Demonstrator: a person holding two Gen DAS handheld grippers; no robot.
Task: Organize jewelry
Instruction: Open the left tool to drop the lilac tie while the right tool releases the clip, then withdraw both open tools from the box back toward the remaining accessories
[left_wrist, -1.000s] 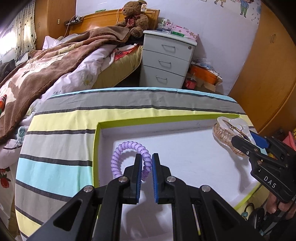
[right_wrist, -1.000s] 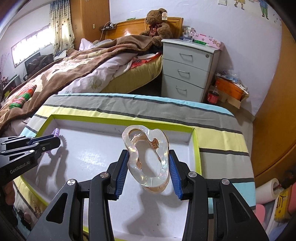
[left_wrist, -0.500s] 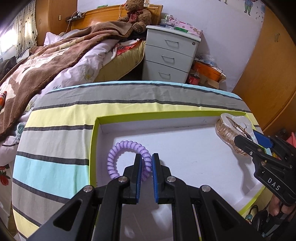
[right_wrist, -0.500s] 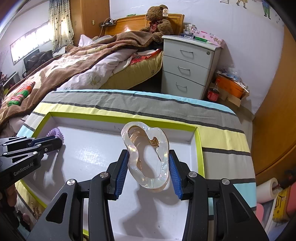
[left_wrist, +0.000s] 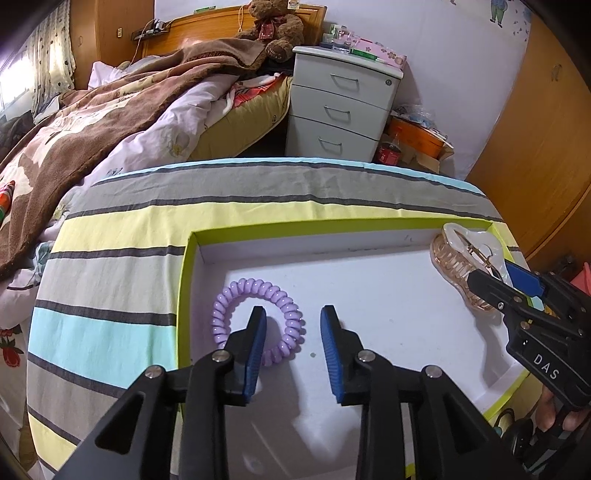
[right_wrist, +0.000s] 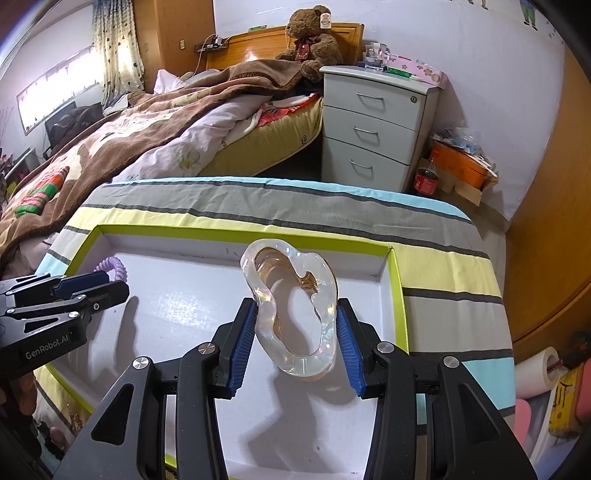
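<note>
item: shallow white tray (left_wrist: 369, 236) with lime-green rim, lying on a striped cloth (left_wrist: 110, 258) over a table. contents, left to right: a purple coil hair tie (left_wrist: 258, 321) lying flat on the tray floor near the left wall; a clear, amber-tinted hair claw clip (left_wrist: 454, 266) standing over the far right corner.

item: left gripper (left_wrist: 293, 334), pointing steeply down at the left part of the tray. its jaws have just been opening and are now standing partly apart; the left blue pad (left_wrist: 255, 354) is sitting inside the coil's ring and the right pad outside it, with the right arc of the coil lying between them. neither pad is pressing on the coil; the tie is resting on the tray by itself.

item: right gripper (right_wrist: 295, 336), jaws standing fairly wide and clamping the clip (right_wrist: 291, 306) by its two sides, holding it upright above the tray floor (right_wrist: 184, 314).

view notes: the left wrist view is showing the full ring of the coil and the person's fingers (left_wrist: 554, 410) under the right gripper's body. the right wrist view is showing only a small arc of the coil (right_wrist: 110, 266) behind the left gripper's tip (right_wrist: 96, 288), but is showing the clip's open loop and inner spring head-on.
</note>
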